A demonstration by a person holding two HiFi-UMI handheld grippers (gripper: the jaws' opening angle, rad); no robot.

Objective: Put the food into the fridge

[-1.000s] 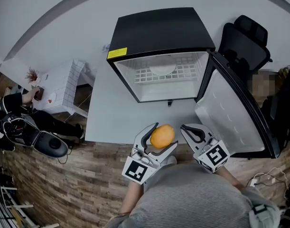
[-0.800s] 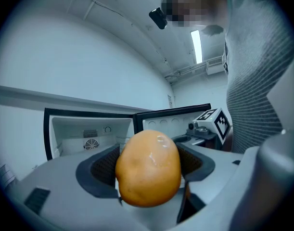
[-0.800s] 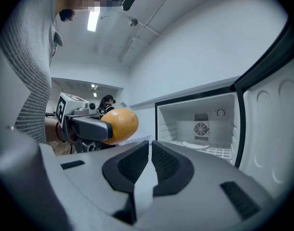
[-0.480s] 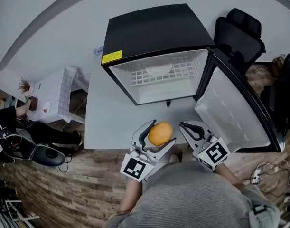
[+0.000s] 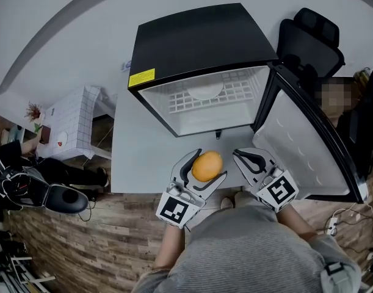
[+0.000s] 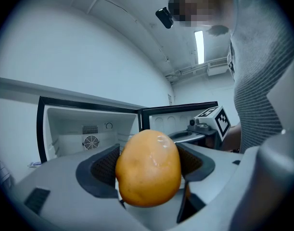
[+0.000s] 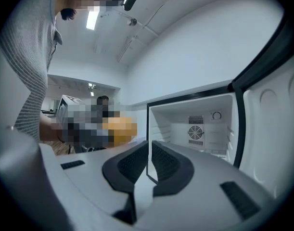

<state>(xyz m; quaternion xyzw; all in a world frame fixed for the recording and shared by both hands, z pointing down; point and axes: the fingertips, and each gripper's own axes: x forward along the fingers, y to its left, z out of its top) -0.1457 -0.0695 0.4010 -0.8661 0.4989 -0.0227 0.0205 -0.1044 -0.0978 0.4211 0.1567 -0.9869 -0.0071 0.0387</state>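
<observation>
Since the fridge (image 5: 198,38) stands open, L tool (image 5: 209,165) clamps the orange fruit (image 5: 206,168) just in front, ready to load; R tool (image 5: 248,158) alongside, jaws together, empty.

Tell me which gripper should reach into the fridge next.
Left. The left gripper clamps the orange fruit and faces the open fridge; the right gripper is shut with nothing in it.
</observation>
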